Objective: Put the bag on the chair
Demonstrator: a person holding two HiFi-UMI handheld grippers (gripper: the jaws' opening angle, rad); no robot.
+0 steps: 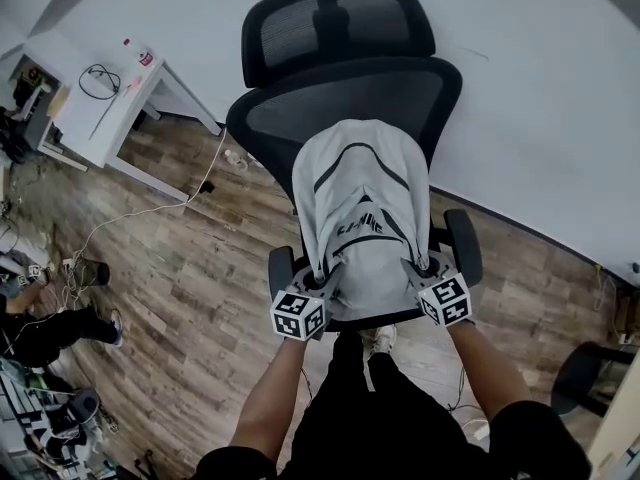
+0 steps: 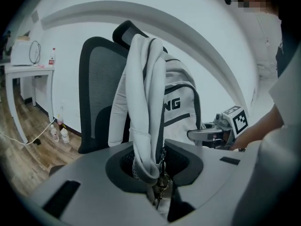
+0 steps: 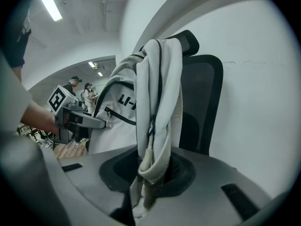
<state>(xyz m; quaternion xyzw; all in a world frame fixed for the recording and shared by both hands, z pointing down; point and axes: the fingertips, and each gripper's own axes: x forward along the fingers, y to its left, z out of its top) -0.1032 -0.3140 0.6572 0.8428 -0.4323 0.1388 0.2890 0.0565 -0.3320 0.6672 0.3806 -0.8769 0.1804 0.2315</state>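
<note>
One grey-white backpack [image 1: 360,208] is hanging upright in front of the mesh backrest of one black office chair [image 1: 400,93], directly over its seat. Whether its base is touching the seat cannot be told. Nothing inside the backpack is showing.

A person is holding two grippers, one at each lower corner of the backpack. The left gripper [image 2: 157,194] is pinching one padded shoulder strap [image 2: 146,98] between jaws standing only slightly apart. The right gripper [image 3: 141,192] is clamping the second strap [image 3: 157,93] just as narrowly.

One white desk [image 1: 100,118] is standing by the wall to the left. It is carrying one small bottle [image 1: 145,56] and one coiled black cable [image 1: 98,80]. Two small floor bottles [image 2: 64,135] are standing on the wooden floor [image 1: 190,278] against the wall.
</note>
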